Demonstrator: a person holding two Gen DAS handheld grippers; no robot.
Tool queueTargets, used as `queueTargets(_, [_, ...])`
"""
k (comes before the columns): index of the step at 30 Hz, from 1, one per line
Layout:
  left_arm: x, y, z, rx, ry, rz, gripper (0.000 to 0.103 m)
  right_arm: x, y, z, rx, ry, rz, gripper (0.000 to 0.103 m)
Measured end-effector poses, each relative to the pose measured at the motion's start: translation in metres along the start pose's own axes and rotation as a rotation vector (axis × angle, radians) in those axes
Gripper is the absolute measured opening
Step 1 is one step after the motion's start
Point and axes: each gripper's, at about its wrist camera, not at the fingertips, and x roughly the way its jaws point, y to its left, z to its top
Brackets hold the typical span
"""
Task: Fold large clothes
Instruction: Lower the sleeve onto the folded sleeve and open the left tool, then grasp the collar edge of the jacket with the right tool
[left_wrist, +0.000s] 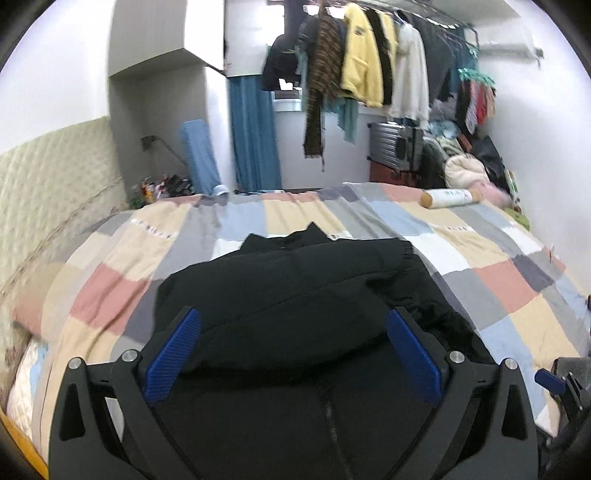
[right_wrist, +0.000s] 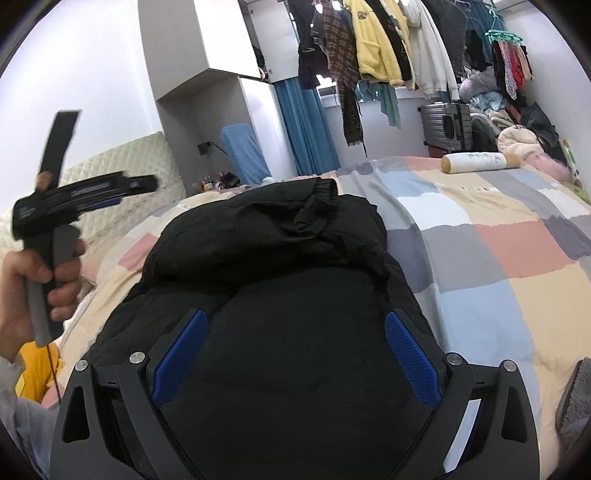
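Observation:
A black padded jacket (left_wrist: 295, 295) lies partly folded on the patchwork bed cover (left_wrist: 480, 258), a sleeve with an elastic cuff laid across its top. It also shows in the right wrist view (right_wrist: 266, 258). My left gripper (left_wrist: 293, 314) is open and empty, hovering over the jacket's near part. My right gripper (right_wrist: 295, 317) is open and empty above the jacket. The left gripper (right_wrist: 122, 182) also shows in the right wrist view, raised in a hand at the left.
The bed cover (right_wrist: 498, 240) spreads to the right. A white bolster (right_wrist: 480, 162) lies at the far end. A padded headboard (left_wrist: 48, 177) stands at the left. Hanging clothes (left_wrist: 369, 55), a suitcase (left_wrist: 399, 144) and a clothes pile lie beyond the bed.

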Motion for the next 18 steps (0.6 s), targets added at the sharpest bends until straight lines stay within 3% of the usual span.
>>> queueTargets(5, [-0.009,0.041,-0.031,-0.056,-0.014,0.001,0.101,-0.004,0.014,0.0,-0.035,-0.008,-0.017,0.097])
queueTargets(9, [0.002,0.072,-0.059,-0.063,-0.008,0.069,0.101,0.007,0.024,0.009,-0.056,0.0,0.006,0.097])
queueTargets(18, [0.057,0.128,-0.086,-0.131,0.093,0.166,0.103,0.079,0.024,0.06,-0.102,-0.005,0.012,0.097])
